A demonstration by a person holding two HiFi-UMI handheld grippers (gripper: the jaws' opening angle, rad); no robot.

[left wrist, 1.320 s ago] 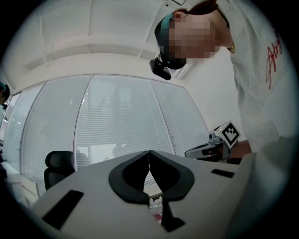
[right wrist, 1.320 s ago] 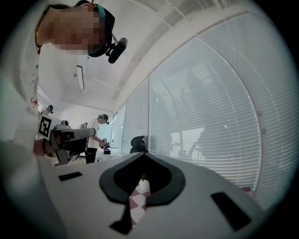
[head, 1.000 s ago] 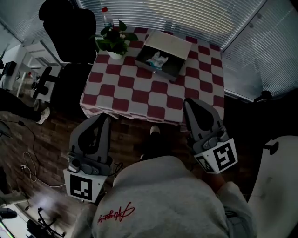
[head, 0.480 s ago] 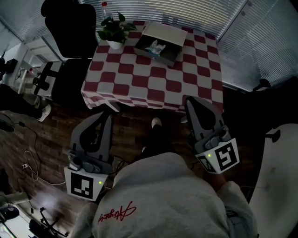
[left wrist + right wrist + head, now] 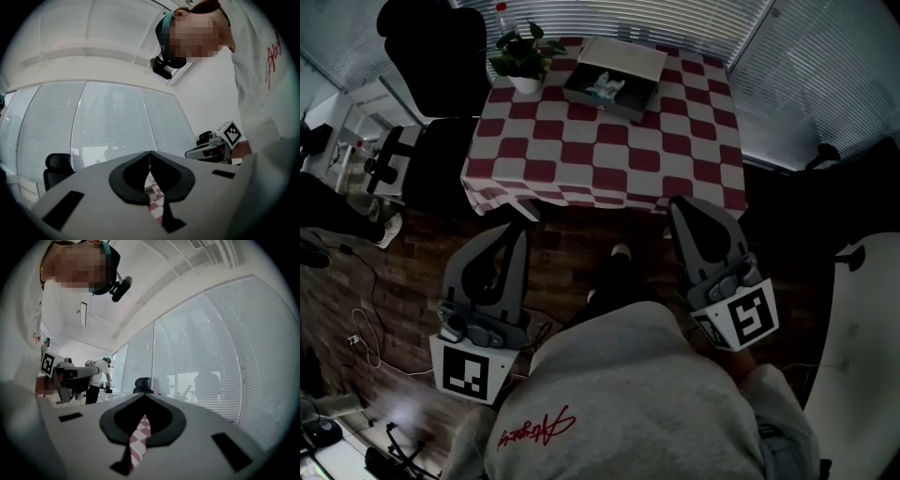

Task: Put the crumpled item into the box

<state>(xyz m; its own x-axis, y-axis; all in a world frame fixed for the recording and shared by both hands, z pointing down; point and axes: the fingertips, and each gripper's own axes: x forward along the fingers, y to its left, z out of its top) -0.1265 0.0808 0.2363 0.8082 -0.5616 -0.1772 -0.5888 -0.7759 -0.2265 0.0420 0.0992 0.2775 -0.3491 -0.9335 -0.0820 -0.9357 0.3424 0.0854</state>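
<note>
Farther off now, the box (image 5: 615,66) — crumpled item (image 5: 604,88) inside; left tool (image 5: 149,155), right tool (image 5: 143,397) clenched empty.

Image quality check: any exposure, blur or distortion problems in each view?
Head view: dim, floor at lower left smeared, yet the box and the crumpled item in it are legible on the checked table. Left gripper view: heavy fisheye, black corners, a mosaic patch up top; the left gripper is sharp, shut. Right gripper view: same fisheye, washed-out blinds; right gripper shut.
</note>
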